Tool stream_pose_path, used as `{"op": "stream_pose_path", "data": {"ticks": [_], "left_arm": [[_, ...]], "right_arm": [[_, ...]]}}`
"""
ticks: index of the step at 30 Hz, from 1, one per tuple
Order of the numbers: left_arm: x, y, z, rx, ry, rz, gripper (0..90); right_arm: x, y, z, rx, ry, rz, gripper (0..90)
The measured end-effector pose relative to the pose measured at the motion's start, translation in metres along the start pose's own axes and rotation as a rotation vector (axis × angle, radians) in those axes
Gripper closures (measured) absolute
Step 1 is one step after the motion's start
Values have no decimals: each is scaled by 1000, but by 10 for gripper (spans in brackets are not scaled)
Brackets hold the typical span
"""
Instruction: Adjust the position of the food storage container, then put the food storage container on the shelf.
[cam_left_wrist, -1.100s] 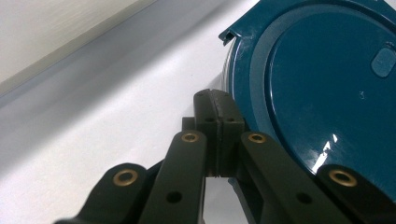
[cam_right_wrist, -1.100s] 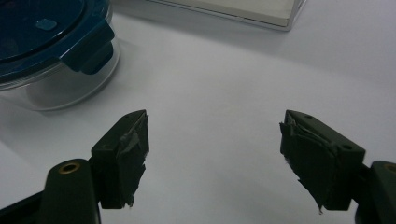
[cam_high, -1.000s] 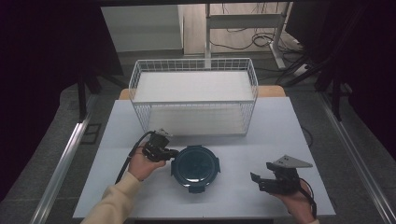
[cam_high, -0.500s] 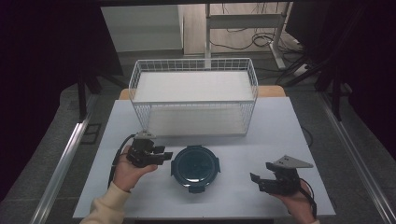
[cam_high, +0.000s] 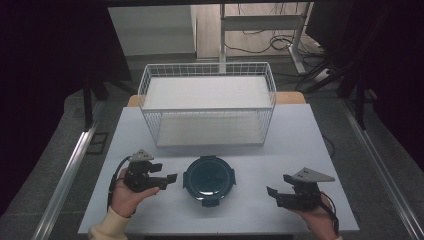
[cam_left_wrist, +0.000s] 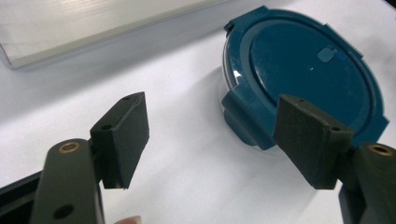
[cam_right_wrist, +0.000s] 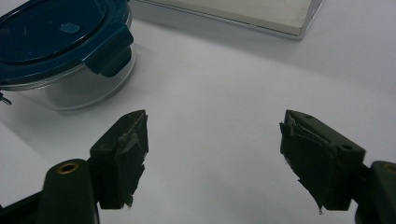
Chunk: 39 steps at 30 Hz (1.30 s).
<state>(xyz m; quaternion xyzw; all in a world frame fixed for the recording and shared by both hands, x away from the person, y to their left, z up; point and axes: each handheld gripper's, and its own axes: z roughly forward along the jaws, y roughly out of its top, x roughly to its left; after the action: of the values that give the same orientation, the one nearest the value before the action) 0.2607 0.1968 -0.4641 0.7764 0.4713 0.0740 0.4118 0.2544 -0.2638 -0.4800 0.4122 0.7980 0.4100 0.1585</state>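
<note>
A round clear container with a dark teal clip-on lid (cam_high: 209, 178) stands on the white table (cam_high: 300, 135), near the front and in the middle. My left gripper (cam_high: 169, 181) hangs just left of it and apart from it, pointing at it. Its jaws have just been opening and stand open with nothing between them. In the left gripper view the container (cam_left_wrist: 303, 74) lies beyond the open left gripper (cam_left_wrist: 215, 135), with a lid latch near the right pad. My right gripper (cam_high: 274, 196) rests open at the front right, well clear of the container (cam_right_wrist: 60, 42), its worn fingers (cam_right_wrist: 123, 154) empty.
A white wire basket (cam_high: 207, 102) with a pale board as its floor stands at the back of the table. A table frame and cables lie on the floor beyond it. Bare tabletop lies between the container and each gripper.
The left gripper, shut at the container's left side a second ago, has drawn back to the left and opened. The container and the right gripper have stayed put.
</note>
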Motion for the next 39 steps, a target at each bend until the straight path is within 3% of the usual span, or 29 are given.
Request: {"op": "stream_pose_path", "data": {"ticks": [6, 16, 21, 25, 29, 31, 36, 39], "left_arm": [[-4, 0, -1, -4, 0, 21, 260], [-3, -2, 2, 0, 21, 0, 225], [-5, 1, 2, -12, 14, -21, 210], [-7, 6, 4, -12, 0, -58, 179], [-9, 12, 6, -5, -23, -61, 174], [-10, 14, 10, 3, -56, -84, 174], [-10, 16, 15, 10, -75, -83, 174], [-5, 14, 17, 22, -80, -99, 175]], "right_arm": [[-1, 0, 0, -6, 4, 1, 229], [2, 2, -1, -10, 12, 16, 220], [6, 9, -3, -29, 23, 73, 210], [10, 22, -2, -16, 84, 190, 212], [17, 33, 1, -15, 87, 168, 209], [25, 44, 6, -13, 104, 157, 195], [32, 58, 16, -12, 116, 160, 175], [39, 65, 30, 7, 143, 175, 157]]}}
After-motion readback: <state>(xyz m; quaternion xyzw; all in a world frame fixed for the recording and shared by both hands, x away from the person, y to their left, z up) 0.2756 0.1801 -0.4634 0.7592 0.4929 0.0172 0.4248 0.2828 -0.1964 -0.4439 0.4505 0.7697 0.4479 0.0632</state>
